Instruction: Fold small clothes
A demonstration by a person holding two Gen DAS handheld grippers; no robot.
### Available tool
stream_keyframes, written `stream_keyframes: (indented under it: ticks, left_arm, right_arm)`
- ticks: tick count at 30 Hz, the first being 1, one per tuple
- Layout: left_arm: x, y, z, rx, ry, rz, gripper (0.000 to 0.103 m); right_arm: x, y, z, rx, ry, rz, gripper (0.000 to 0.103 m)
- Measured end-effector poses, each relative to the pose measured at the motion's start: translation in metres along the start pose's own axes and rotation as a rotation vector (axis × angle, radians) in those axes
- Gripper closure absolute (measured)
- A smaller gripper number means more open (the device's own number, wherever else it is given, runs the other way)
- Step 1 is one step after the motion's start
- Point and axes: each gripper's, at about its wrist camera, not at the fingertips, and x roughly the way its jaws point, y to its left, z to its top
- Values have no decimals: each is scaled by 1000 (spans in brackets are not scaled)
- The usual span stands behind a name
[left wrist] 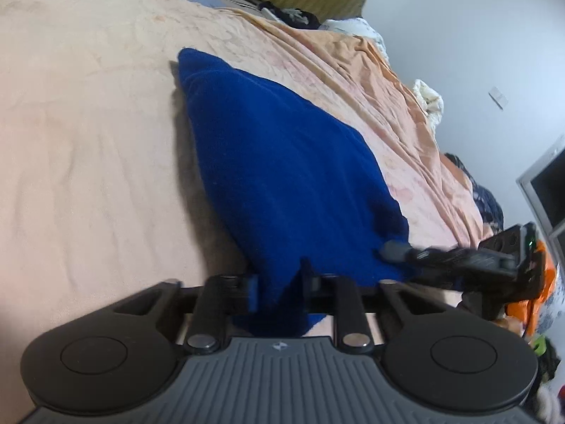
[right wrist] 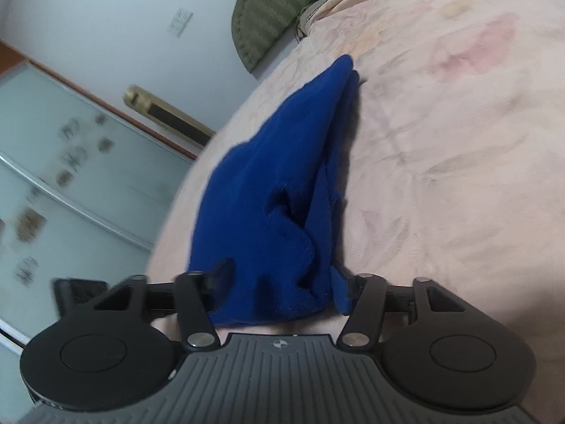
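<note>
A dark blue fleece garment (left wrist: 282,162) lies lengthwise on the peach bedspread (left wrist: 88,141), its far end resting flat and its near end raised. My left gripper (left wrist: 280,289) is shut on the near edge, with blue cloth bunched between its fingers. In the left wrist view my right gripper (left wrist: 395,261) comes in from the right and pinches the neighbouring near corner. From the right wrist the garment (right wrist: 282,176) rises as a folded ridge, and my right gripper (right wrist: 279,289) is closed on a thick bunch of it; the cloth hides its right pad.
A green padded headboard (right wrist: 268,10) and a white wall stand beyond the bed. Frosted sliding doors (right wrist: 70,162) run along the left in the right wrist view. Dark clothes and white bedding (left wrist: 427,99) pile along the bed's far edge, with an orange item (left wrist: 536,282) near the right gripper.
</note>
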Motion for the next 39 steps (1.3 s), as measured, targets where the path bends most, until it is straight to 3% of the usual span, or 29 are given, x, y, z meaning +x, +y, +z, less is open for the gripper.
stream_keyframes:
  ticks: [1,2,6,10,12,15,18,19,22,23,24,28,32,33,34,35,36,37,38,39]
  left_arm:
    - [-3,1,1,-10,-6,-6,88]
    - [-7,0,1,-12,-17,-9,89]
    - [-27,-9,-3,30,-40,16,91]
    - [-24,-11,-13,69,-2,57,91]
    - [-20,-7,-16,68,19,69,90]
    - [-32,-8,-13,82,-8,72,88]
    - [-44,-18,-2,153,-55,103,87]
    - [-45,-21,4,175,-69,116,86]
    - [-37,-22,28,176,-92,120,57]
    - [-31,-21,37,164,-107,127,37]
    - [-26,-17,46,138,-132,150,31]
    - [0,2,84,33,-156,151,31]
    - [33,20,119,-69,-121,142,31]
    - [42,24,127,-88,-106,133,31]
    - [50,25,132,-99,-96,120,31]
    - [56,27,134,-104,-90,103,32]
    - [63,28,137,-106,-80,88,36]
    - [68,27,138,-102,-70,86,48]
    - [73,25,138,-89,-58,99,82]
    - [75,24,137,-70,-54,113,85]
  right_arm:
    - [3,2,0,5,4,-17,73]
    - [6,3,-2,10,9,-41,81]
    - [1,13,-9,10,-16,-65,87]
    - [-15,25,-23,-14,-42,-52,88]
    - [-13,25,-25,-28,-27,-100,87]
    - [-13,24,-27,-50,-17,-160,76]
    - [-27,34,-26,-108,-73,-195,72]
    - [-31,37,-22,-127,-97,-213,66]
    - [-35,37,-2,-114,-145,-213,56]
    - [-33,36,7,-95,-165,-209,55]
    - [-27,35,18,-92,-174,-202,54]
    - [6,21,59,-59,-184,-221,54]
    - [39,10,86,-77,-178,-308,55]
    - [45,8,91,-81,-177,-304,59]
    - [49,6,93,-84,-175,-292,72]
    - [53,6,95,-93,-172,-281,78]
    - [56,8,97,-108,-173,-282,86]
    - [58,10,97,-124,-173,-288,87]
    - [60,11,98,-140,-174,-289,88]
    - [62,11,98,-151,-176,-284,89]
